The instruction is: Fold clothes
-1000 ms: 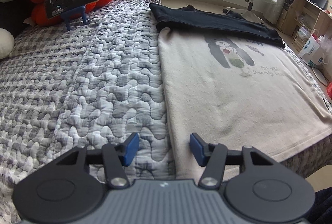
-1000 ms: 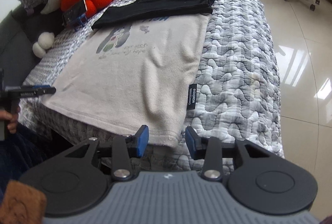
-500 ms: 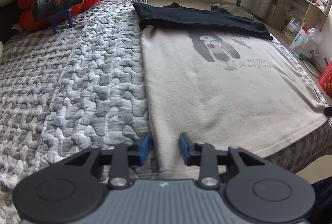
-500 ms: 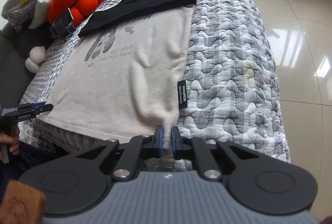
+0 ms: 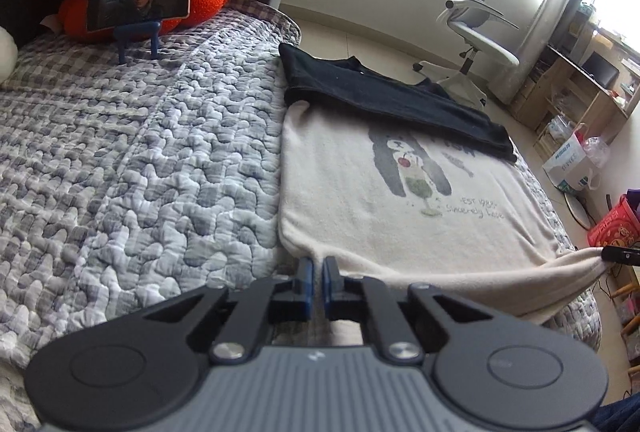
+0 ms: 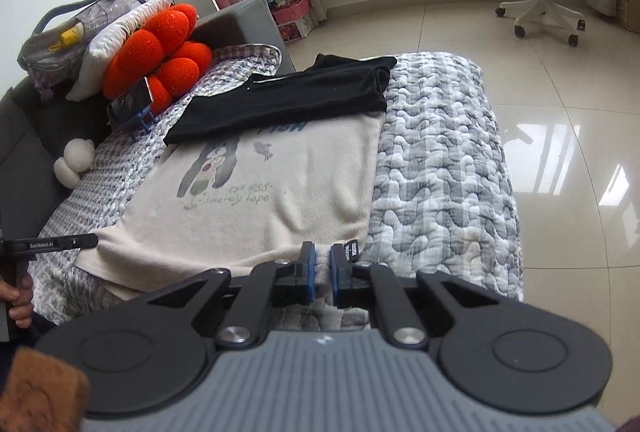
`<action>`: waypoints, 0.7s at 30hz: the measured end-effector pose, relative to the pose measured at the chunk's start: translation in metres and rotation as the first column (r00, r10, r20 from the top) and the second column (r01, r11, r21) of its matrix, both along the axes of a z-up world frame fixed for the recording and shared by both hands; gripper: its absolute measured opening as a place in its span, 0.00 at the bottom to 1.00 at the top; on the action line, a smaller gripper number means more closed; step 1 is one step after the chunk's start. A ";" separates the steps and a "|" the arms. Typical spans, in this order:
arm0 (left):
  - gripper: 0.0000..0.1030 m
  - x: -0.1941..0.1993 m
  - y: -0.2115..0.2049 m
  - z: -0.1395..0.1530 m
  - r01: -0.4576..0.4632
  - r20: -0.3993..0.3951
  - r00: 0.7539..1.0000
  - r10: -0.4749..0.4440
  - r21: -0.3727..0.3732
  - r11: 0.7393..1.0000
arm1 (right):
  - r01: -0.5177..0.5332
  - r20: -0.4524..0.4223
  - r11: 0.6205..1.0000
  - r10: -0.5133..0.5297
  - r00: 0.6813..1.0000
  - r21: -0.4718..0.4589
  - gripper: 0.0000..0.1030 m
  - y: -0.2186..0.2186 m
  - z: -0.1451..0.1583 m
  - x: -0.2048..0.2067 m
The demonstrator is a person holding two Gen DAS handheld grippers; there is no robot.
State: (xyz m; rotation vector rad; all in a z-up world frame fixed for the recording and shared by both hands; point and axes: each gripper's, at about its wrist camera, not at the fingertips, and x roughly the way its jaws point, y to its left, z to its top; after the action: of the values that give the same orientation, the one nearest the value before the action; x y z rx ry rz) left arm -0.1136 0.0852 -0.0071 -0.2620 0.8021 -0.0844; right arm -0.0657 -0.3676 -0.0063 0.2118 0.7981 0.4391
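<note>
Cream fleece fabric, the printed garment, lies spread flat on the quilted bed cover, its far end tucked under a dark garment folded across the bed. You have the left gripper pinched together on the near left corner of the cream hem, and the right gripper clamped on the near right corner beside the black label; between them the hem lifts off the bed edge. The bite at each corner looks shallow, so a quick pull could let one corner slip out and the fold would go crooked. Uneven height between your hands would skew the edge too. The dark garment resting on the far end may drag or bunch as the cream cloth moves under it.
</note>
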 end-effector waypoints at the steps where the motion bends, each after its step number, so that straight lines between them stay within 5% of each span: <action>1: 0.05 0.003 0.001 0.002 -0.008 -0.001 1.000 0.008 -0.008 1.000 | 0.003 0.008 1.000 -0.003 1.000 0.006 0.09 0.001 0.002 0.002; 17: 0.06 0.082 0.029 -0.009 -0.121 -0.156 0.984 0.090 -0.204 0.972 | 0.142 -0.031 0.988 -0.140 0.990 0.061 0.09 0.012 -0.004 0.067; 21: 0.27 0.094 0.038 -0.011 -0.129 -0.149 0.985 0.092 -0.260 0.957 | 0.195 -0.065 0.979 -0.190 0.980 0.066 0.09 0.012 -0.013 0.088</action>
State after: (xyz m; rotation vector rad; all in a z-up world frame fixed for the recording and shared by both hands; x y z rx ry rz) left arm -0.0191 0.1228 -0.0183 -0.5741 0.9096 -0.0705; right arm 0.0222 -0.3557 -0.0194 0.3670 0.8109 0.2798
